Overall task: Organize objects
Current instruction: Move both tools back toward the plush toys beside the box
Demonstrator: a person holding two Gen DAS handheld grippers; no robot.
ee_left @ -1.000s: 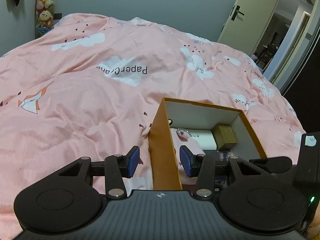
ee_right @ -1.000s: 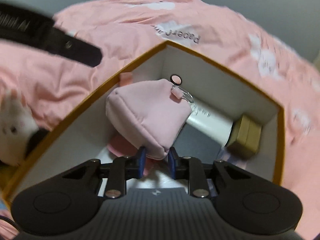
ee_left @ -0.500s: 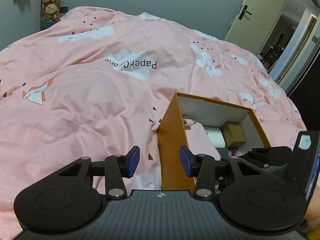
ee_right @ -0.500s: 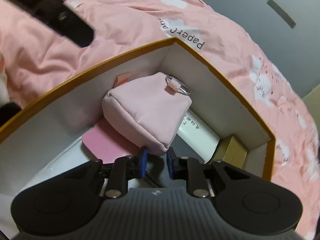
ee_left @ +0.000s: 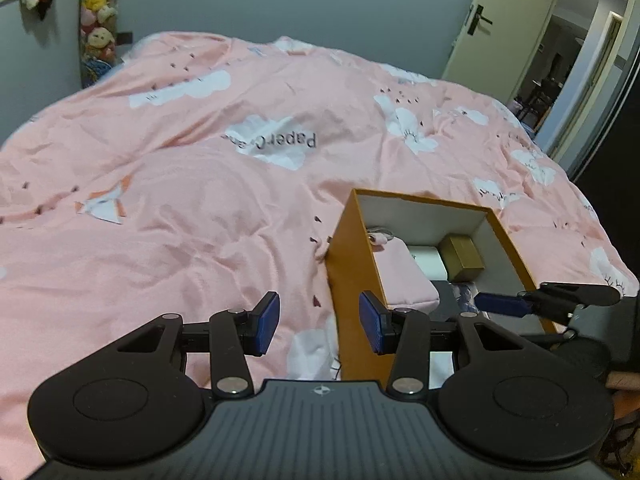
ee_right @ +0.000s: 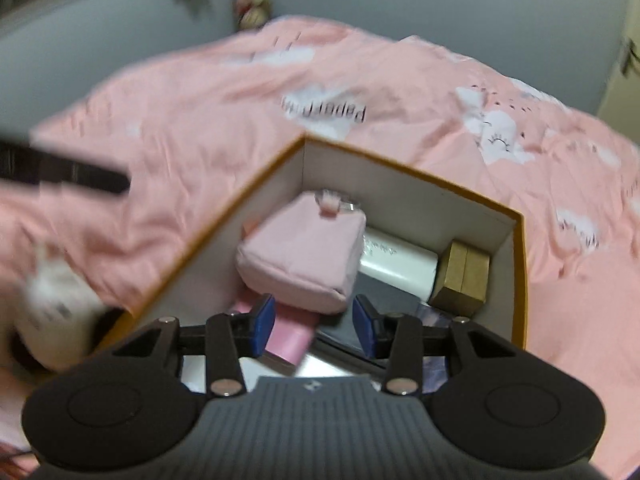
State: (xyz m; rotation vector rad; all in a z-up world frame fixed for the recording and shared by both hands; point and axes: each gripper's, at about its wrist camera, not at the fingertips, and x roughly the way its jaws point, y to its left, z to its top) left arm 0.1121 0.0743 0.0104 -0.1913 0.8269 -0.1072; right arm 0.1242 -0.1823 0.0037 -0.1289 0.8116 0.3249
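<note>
An orange box with white inner walls (ee_right: 408, 188) sits on the pink bed. Inside it lies a pink fabric pouch (ee_right: 304, 256) with a metal ring, on top of a pink flat item (ee_right: 288, 336). A white tube (ee_right: 400, 264) and a small tan carton (ee_right: 464, 280) lie beside it. My right gripper (ee_right: 314, 324) is open and empty, just above the box's near end, behind the pouch. My left gripper (ee_left: 320, 322) is open and empty, straddling the box's left wall (ee_left: 356, 280). The pouch (ee_left: 400, 276) and the right gripper's finger (ee_left: 504, 304) also show in the left wrist view.
The pink quilt (ee_left: 200, 200) with cloud prints covers the bed all around the box. A white object (ee_right: 56, 304) lies blurred at the box's left. Plush toys (ee_left: 96, 20) hang at the far wall. An open door (ee_left: 520, 28) is at the far right.
My right gripper has opened and let go of the pink pouch, which now lies in the box. The right gripper has pulled back and up. The left gripper has risen slightly.
</note>
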